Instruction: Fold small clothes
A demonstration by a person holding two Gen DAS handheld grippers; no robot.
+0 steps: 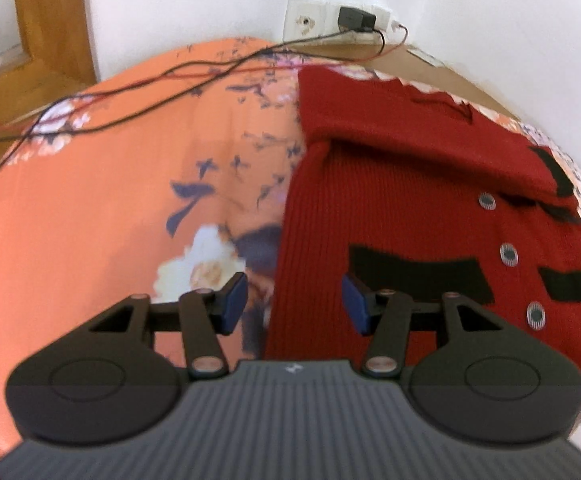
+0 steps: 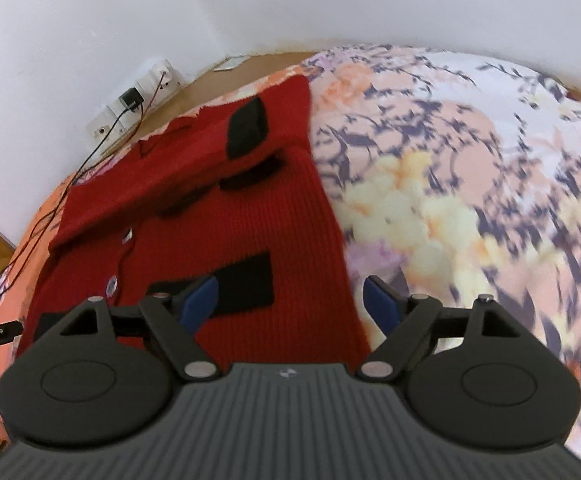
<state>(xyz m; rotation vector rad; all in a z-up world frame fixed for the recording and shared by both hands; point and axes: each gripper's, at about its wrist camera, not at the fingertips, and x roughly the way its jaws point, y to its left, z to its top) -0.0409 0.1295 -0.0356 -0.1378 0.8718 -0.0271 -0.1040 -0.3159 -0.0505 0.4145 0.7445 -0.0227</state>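
Sleeves lie folded across the red cardigan [image 1: 390,208]; your left hand-held gripper [image 1: 294,304] and right hand-held gripper [image 2: 290,300] hover wide, empty. Next, pinch both near hem corners.

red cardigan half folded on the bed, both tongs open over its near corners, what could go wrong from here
1. The sleeves folded across the red cardigan lie loose; lifting the hem could likely slide them off.
2. The left tongs straddle the cardigan's edge, so they might pinch the floral bedsheet too.
3. The charger cable trails over the sheet beside the cardigan's far end and could snag if the fold swings that way.
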